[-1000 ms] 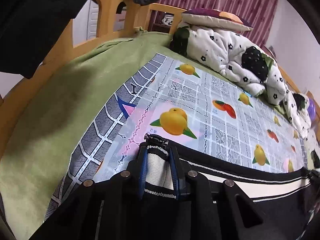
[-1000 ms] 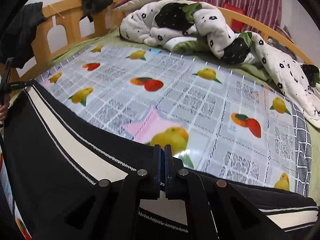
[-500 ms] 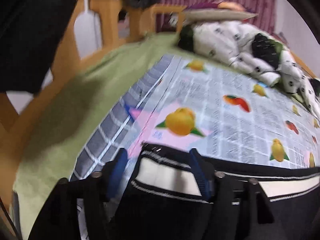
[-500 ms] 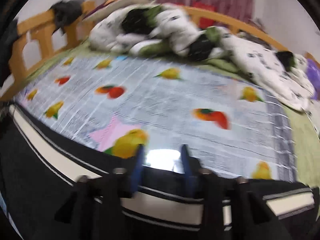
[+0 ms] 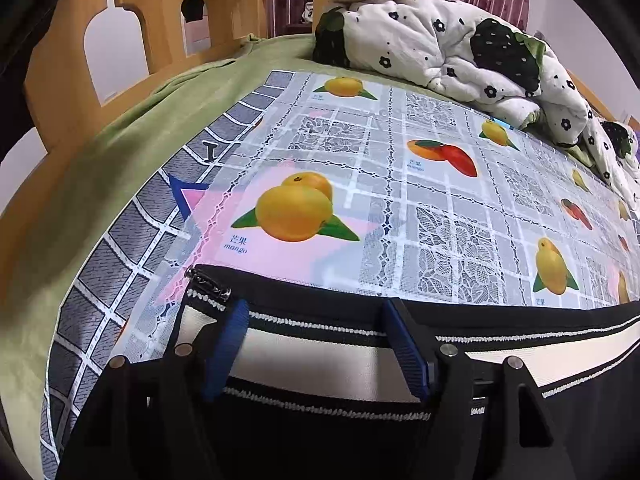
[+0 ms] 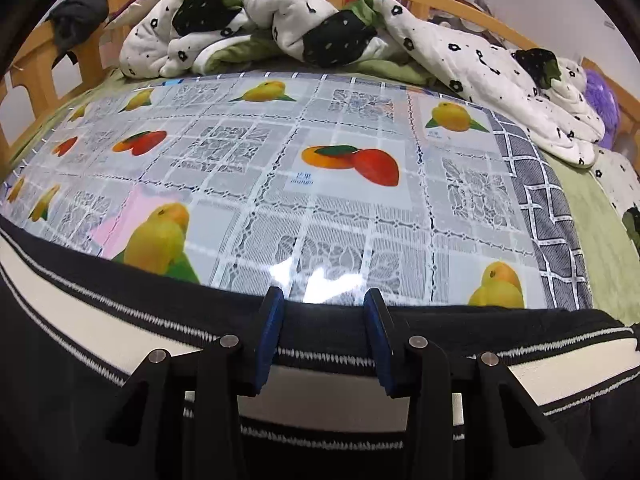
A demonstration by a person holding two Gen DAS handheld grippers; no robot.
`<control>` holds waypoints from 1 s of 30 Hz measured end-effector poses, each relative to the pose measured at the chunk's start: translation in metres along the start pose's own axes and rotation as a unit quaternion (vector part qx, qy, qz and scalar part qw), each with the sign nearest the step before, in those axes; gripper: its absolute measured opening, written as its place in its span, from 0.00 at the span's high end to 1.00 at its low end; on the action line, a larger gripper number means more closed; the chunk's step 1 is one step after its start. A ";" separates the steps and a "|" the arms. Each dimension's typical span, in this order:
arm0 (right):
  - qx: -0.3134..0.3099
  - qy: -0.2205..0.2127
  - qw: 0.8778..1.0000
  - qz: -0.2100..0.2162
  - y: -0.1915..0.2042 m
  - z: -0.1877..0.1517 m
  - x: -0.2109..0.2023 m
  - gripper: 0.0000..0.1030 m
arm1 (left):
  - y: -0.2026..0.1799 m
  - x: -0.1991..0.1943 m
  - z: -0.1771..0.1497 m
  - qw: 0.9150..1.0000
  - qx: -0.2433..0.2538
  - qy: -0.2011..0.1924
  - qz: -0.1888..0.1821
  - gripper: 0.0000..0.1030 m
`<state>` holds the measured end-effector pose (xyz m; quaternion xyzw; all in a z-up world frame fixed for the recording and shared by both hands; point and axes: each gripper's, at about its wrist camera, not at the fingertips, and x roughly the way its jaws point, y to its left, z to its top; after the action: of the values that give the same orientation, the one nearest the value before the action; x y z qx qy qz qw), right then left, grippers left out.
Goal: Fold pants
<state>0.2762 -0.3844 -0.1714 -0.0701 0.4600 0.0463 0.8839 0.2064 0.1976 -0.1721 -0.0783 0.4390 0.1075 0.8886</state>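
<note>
Black pants (image 5: pixel 320 432) with a white side stripe lie flat on the fruit-print mat (image 5: pixel 400 208) along its near edge. My left gripper (image 5: pixel 316 344) is open, its blue pads spread over the stripe near the pants' left end, where a small metal zipper pull (image 5: pixel 208 284) shows. The pants also fill the bottom of the right wrist view (image 6: pixel 100 360). My right gripper (image 6: pixel 320 336) is open just above the pants' far edge and holds nothing.
A crumpled white quilt with black and green print (image 6: pixel 360 32) lies along the far side of the bed. A wooden headboard (image 5: pixel 120 40) stands at the left, with dark clothing draped on it. A green sheet (image 5: pixel 100 160) surrounds the mat (image 6: pixel 340 184).
Both grippers were shut on the pants' striped edge one second ago. Both have since opened and let the pants go, and the pants now lie flat on the mat.
</note>
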 end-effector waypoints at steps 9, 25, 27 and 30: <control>0.081 -0.019 0.996 -0.029 0.019 -0.008 -0.065 0.42 | -0.004 -0.066 -0.029 0.994 -0.043 -0.046 -0.091 0.36; 0.087 -0.046 0.993 0.063 0.147 -0.078 -0.165 0.42 | 0.097 -0.124 -0.185 0.966 -0.193 -0.013 -0.174 0.50; 0.083 -0.044 0.993 0.068 0.159 -0.079 -0.170 0.42 | 0.119 -0.115 -0.181 0.956 -0.227 -0.015 -0.186 0.51; 0.072 -0.047 0.994 0.072 0.175 -0.077 -0.178 0.42 | 0.134 -0.096 -0.171 0.941 -0.262 -0.005 -0.212 0.52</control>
<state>0.0866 -0.2281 -0.0840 0.0295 0.4242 0.0799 0.9016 -0.0160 0.2748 -0.2045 -0.3992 0.3641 0.0278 0.8410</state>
